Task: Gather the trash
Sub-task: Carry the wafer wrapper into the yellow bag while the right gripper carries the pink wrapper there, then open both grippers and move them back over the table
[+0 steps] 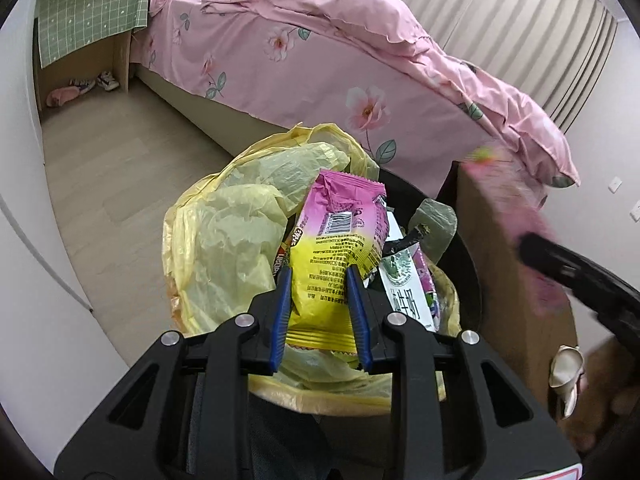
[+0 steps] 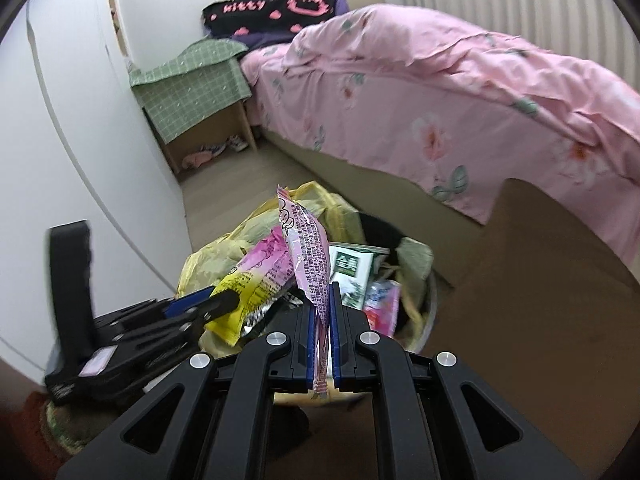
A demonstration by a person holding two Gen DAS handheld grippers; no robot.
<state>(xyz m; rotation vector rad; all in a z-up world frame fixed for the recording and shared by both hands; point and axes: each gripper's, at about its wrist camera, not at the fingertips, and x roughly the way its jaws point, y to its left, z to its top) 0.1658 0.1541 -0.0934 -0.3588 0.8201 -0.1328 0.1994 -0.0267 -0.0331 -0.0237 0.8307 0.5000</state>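
Crinkled glossy wrapper point(image 1: 336, 240), flattened, gripper-pinched point(image 1: 320, 276).

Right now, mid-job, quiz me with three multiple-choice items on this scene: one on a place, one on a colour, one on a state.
1. Where is the trash bin?
A. beside the bed
B. on the bed
C. under the nightstand

2. What colour is the bin liner?
A. blue
B. yellow
C. black

3. What state are the right tongs in?
A. wide open, nothing between them
B. shut on nothing
C. shut on a pale pink wrapper

Answers:
1 A, the bin stands on the floor next to the pink-covered bed.
2 B, yellow plastic drapes over the rim.
3 C, the pale pink wrapper is pinched between the blue pads and sticks up above the bin.
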